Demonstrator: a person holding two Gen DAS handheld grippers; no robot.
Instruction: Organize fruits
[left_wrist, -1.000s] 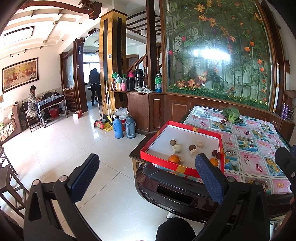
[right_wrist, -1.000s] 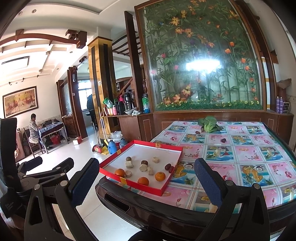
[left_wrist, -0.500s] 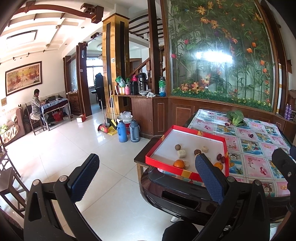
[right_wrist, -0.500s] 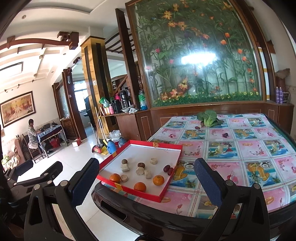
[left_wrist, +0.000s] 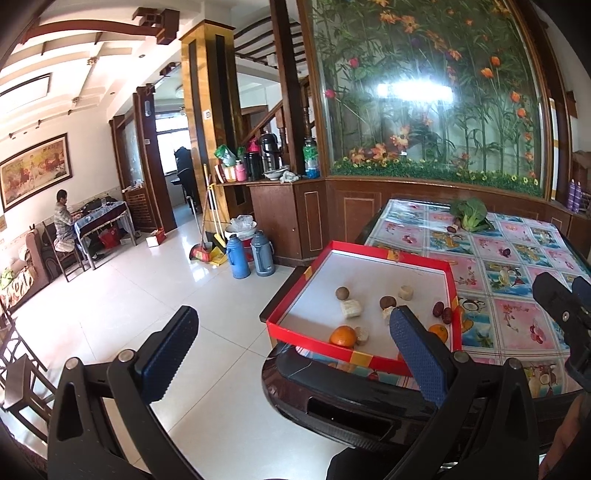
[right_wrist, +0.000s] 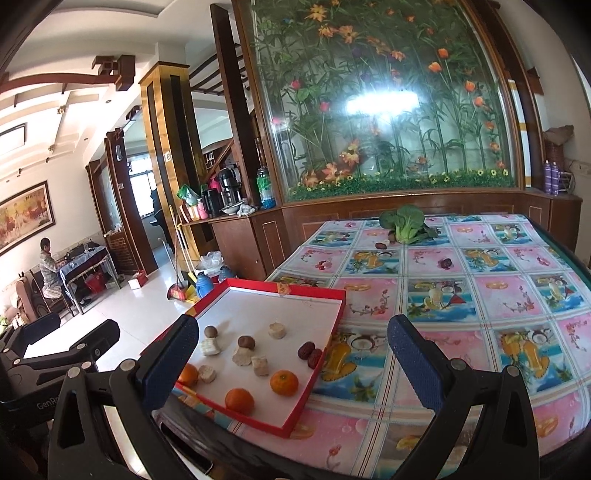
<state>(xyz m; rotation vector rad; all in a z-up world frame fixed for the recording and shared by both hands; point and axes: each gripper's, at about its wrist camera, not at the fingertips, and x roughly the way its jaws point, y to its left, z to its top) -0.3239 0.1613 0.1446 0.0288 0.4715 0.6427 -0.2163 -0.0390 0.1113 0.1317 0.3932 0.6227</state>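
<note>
Holding both tools short of the table edge, you have the left gripper (left_wrist: 291, 349) and right gripper (right_wrist: 291, 360) spread wide, grasping nothing. The fruit sits in the red tray (right_wrist: 306, 290) at the near left corner: the nearest orange (right_wrist: 239, 400) lies between and beyond your right fingers. Judged light, firm, prone to roll; pinch it across the middle.

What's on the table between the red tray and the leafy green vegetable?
In the right wrist view, only bare tablecloth between red tray and leafy green vegetable.
</note>
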